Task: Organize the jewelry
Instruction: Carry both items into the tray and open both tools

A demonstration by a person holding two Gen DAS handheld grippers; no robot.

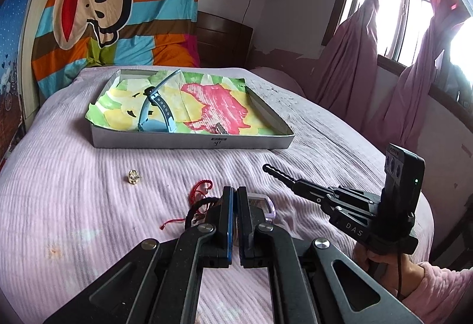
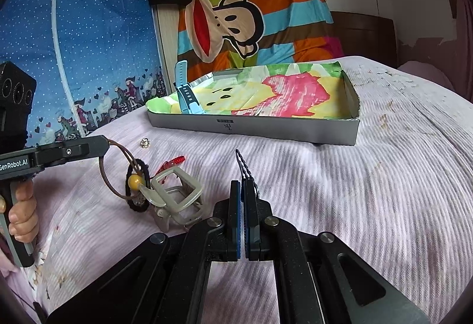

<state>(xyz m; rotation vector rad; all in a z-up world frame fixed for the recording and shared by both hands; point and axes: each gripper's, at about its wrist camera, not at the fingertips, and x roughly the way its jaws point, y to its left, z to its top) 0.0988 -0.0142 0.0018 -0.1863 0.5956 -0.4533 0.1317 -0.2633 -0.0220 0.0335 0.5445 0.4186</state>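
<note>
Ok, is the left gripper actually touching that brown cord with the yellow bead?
Touching. The right wrist view shows the left gripper closed on the brown cord, with the loop hanging from its tips down to the yellow bead.

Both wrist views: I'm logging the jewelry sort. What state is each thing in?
Left claw: shut on the cord loop.
Brown cord loop with yellow bead: pinched at one end.
Right claw: shut on the braided cord.
Black braided cord: held, sticking forward.
Shallow grey cardboard box: open, paper-lined.
Blue rubber watch strap: inside box.
Small gold trinket: loose on bedspread.
Red string bracelet: loose on bedspread.
</note>
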